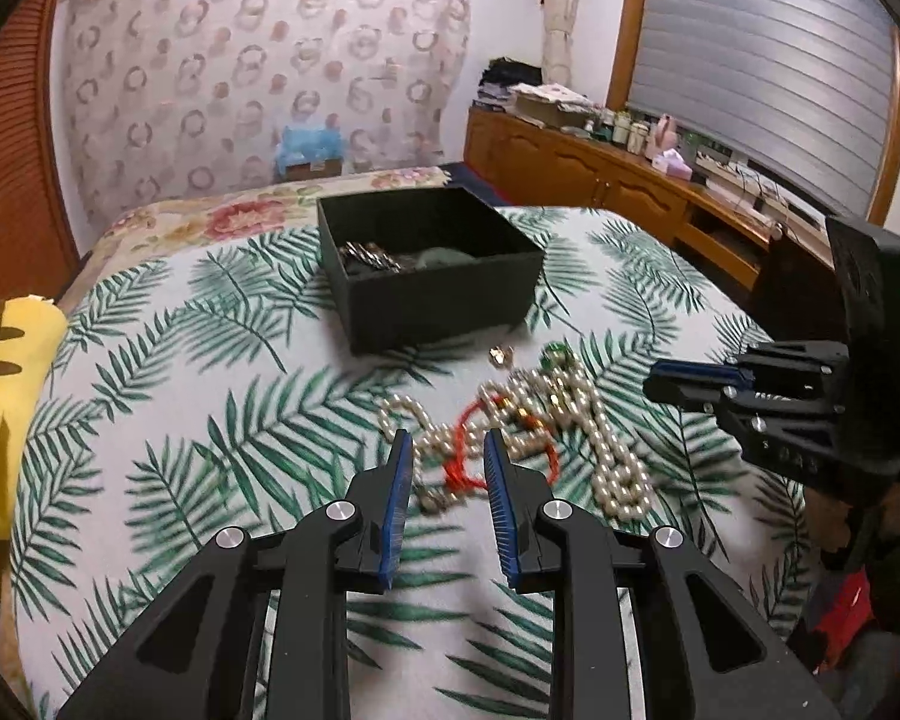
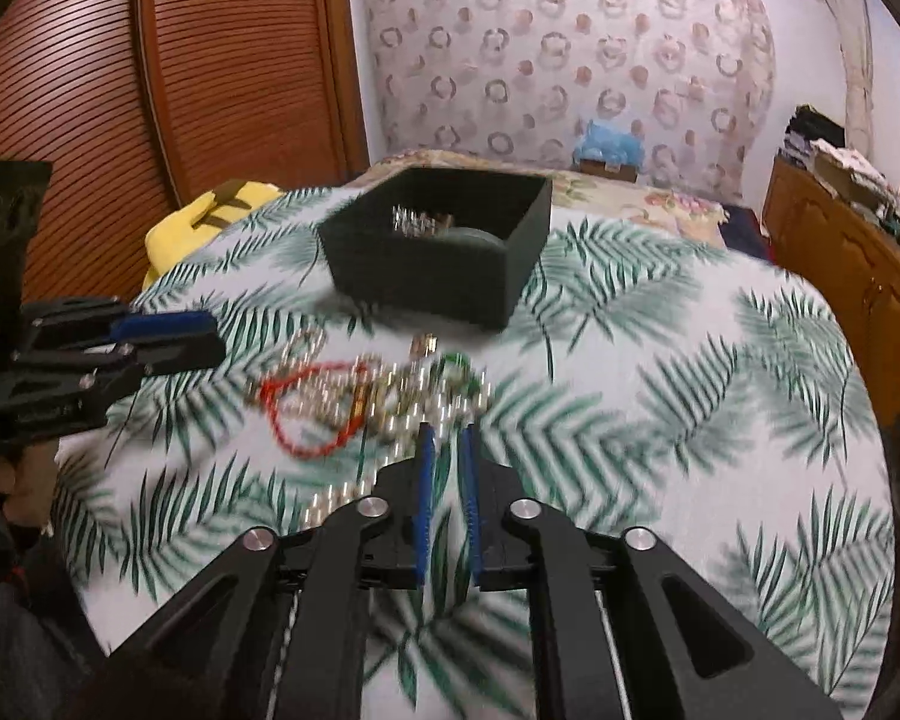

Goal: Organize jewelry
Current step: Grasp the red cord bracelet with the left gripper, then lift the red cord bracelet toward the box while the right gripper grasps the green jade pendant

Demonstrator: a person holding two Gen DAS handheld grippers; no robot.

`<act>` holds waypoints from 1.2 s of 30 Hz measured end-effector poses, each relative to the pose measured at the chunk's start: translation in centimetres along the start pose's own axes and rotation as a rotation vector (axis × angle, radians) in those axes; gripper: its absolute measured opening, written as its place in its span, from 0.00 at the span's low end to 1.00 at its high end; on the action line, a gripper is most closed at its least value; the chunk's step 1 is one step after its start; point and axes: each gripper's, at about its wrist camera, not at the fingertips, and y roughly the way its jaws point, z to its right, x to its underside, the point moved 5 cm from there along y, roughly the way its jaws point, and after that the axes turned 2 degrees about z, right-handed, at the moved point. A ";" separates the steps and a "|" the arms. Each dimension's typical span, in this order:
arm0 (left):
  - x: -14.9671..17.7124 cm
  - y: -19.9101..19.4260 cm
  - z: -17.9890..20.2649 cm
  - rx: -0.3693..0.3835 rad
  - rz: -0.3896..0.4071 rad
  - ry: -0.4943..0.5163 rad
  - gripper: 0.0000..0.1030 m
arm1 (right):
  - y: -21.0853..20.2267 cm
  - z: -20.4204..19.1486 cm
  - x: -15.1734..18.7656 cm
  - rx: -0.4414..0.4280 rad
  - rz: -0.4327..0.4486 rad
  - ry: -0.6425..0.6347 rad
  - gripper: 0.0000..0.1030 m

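Observation:
A tangle of jewelry lies on the palm-leaf cloth: a pearl necklace, a red cord bracelet, a green bead piece and a small gold piece. A black open box behind it holds a silver chain and a dark round item. My left gripper is open, its tips over the near left side of the pile, around the red cord. My right gripper is open with a narrow gap, empty, just in front of the pile; it also shows in the left wrist view.
A yellow plush toy lies at the bed's left edge. A wooden cabinet with clutter runs along the right. A slatted wooden door stands at the left. The box sits mid-bed.

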 end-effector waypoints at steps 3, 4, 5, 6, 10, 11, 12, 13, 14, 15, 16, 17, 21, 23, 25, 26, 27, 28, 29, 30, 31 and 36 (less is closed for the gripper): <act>0.5 0.3 0.6 0.015 -0.020 0.002 0.22 | -0.4 0.3 1.3 0.001 -0.013 0.019 0.25; 0.6 0.5 0.8 0.019 -0.026 0.004 0.22 | -0.5 0.3 1.6 0.001 -0.016 0.021 0.25; 0.7 0.7 0.9 0.020 -0.032 0.006 0.22 | -0.6 0.3 1.9 0.002 -0.020 0.023 0.25; 0.7 1.0 1.0 0.020 -0.038 0.011 0.22 | -0.6 0.4 2.3 0.007 -0.024 0.026 0.25; 0.7 2.1 1.0 0.022 -0.066 0.007 0.22 | -0.8 0.4 2.9 0.011 -0.019 0.029 0.25; 0.7 2.5 0.9 0.020 -0.073 0.008 0.22 | -0.9 0.4 2.9 0.013 -0.011 0.028 0.25; 0.7 2.7 0.9 0.019 -0.077 0.008 0.22 | -0.8 0.4 2.8 0.012 -0.008 0.029 0.25; 0.7 3.0 0.8 0.017 -0.085 0.008 0.22 | -0.8 0.5 2.8 0.011 -0.008 0.031 0.25; 0.7 3.2 0.7 0.015 -0.090 0.010 0.22 | -0.7 0.5 2.7 0.011 -0.008 0.031 0.25; 0.7 3.4 0.8 0.013 -0.094 0.012 0.22 | -0.8 0.5 2.7 0.011 -0.006 0.030 0.25; 0.7 3.6 0.8 0.013 -0.102 0.014 0.22 | -0.7 0.6 2.8 0.010 -0.004 0.032 0.25; 0.7 3.8 0.8 0.013 -0.108 0.016 0.22 | -0.7 0.6 2.9 0.008 -0.003 0.035 0.25; 0.8 4.4 0.6 0.010 -0.123 0.018 0.22 | -0.4 0.6 3.0 0.011 -0.005 0.034 0.25; 0.8 4.5 0.4 0.005 -0.127 0.017 0.22 | -0.4 0.4 3.0 0.017 -0.006 0.024 0.25; 0.8 4.7 0.3 0.005 -0.129 0.014 0.22 | -0.4 0.3 3.0 0.020 -0.009 0.013 0.25; 0.8 4.7 0.2 0.007 -0.128 0.013 0.21 | -0.5 0.2 3.0 0.021 -0.010 0.011 0.25; 0.7 4.7 0.2 0.009 -0.127 0.013 0.20 | -0.5 0.2 3.0 0.022 -0.010 0.012 0.25; 0.7 4.7 0.2 0.012 -0.127 0.012 0.15 | -0.5 0.2 3.0 0.022 -0.010 0.014 0.25; 0.7 4.7 0.2 0.018 -0.126 0.013 0.12 | -0.5 0.2 3.0 0.019 -0.010 0.014 0.25; 0.7 4.7 0.2 0.019 -0.126 0.015 0.07 | -0.5 0.2 3.0 0.019 -0.010 0.015 0.25; 0.7 4.6 0.2 0.011 -0.125 0.020 0.07 | -0.5 0.2 3.0 0.021 -0.010 0.012 0.25; 0.6 3.6 0.0 0.010 -0.096 0.010 0.06 | -0.4 0.2 3.1 0.019 -0.012 0.015 0.25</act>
